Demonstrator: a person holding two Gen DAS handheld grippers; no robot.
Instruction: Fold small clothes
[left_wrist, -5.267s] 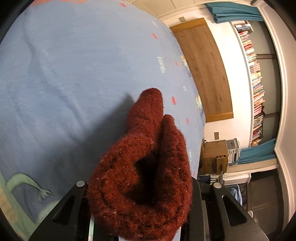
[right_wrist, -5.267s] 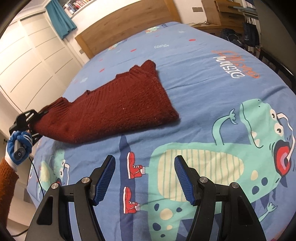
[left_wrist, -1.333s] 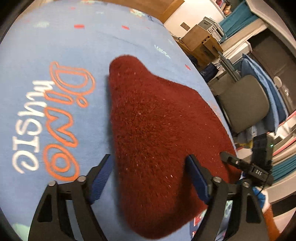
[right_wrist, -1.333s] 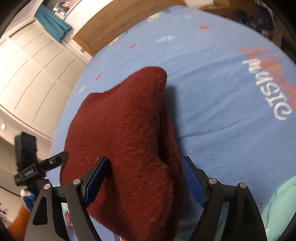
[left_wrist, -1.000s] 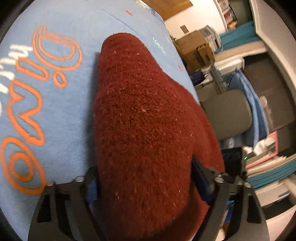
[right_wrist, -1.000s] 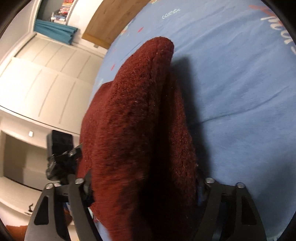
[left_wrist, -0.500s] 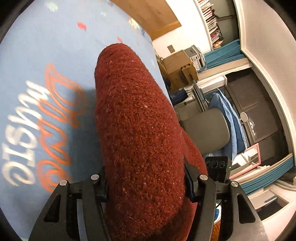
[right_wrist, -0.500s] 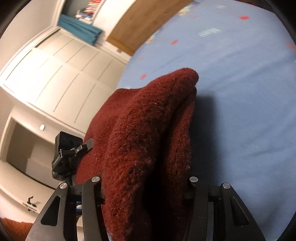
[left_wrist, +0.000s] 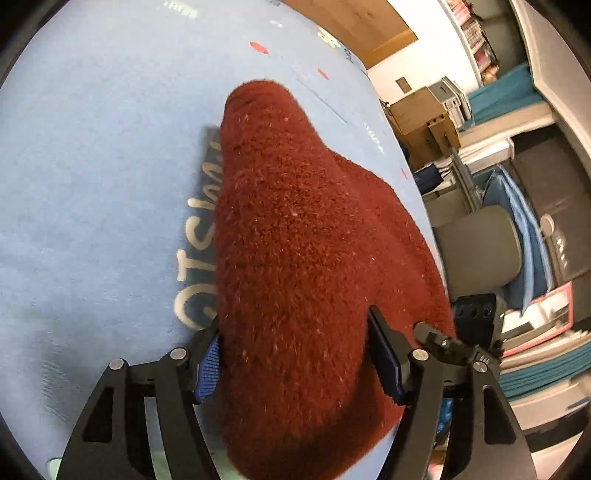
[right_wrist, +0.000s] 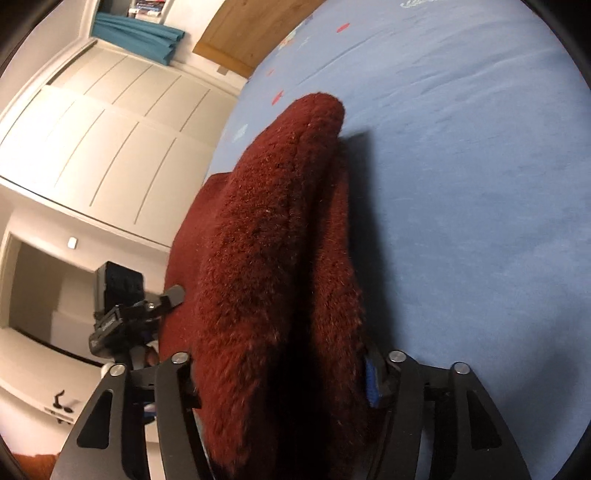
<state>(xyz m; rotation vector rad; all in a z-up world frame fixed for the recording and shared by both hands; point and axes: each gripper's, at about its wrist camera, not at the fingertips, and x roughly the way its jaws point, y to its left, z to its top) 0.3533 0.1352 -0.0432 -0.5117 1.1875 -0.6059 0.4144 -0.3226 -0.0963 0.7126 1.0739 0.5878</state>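
Note:
A dark red knitted sweater (left_wrist: 295, 236) is bunched between the fingers of my left gripper (left_wrist: 299, 365) and hangs over the blue bed sheet (left_wrist: 92, 147). My left gripper is shut on it. My right gripper (right_wrist: 280, 380) is shut on another part of the same sweater (right_wrist: 273, 258), which fills the gap between its fingers. The sweater stretches between the two grippers and each wrist view shows the other gripper past the cloth. Its far fold touches the sheet (right_wrist: 461, 184).
White printed lettering (left_wrist: 199, 251) on the sheet lies left of the sweater. A grey chair (left_wrist: 480, 251), wooden boxes (left_wrist: 421, 122) and shelves stand beside the bed on the right. White wardrobe doors (right_wrist: 103, 140) and a wooden headboard (right_wrist: 251, 33) lie beyond the bed.
Both grippers closed on the sweater about a second ago and have lifted it. It now hangs between them, carried farther up the bed, over the white lettering.

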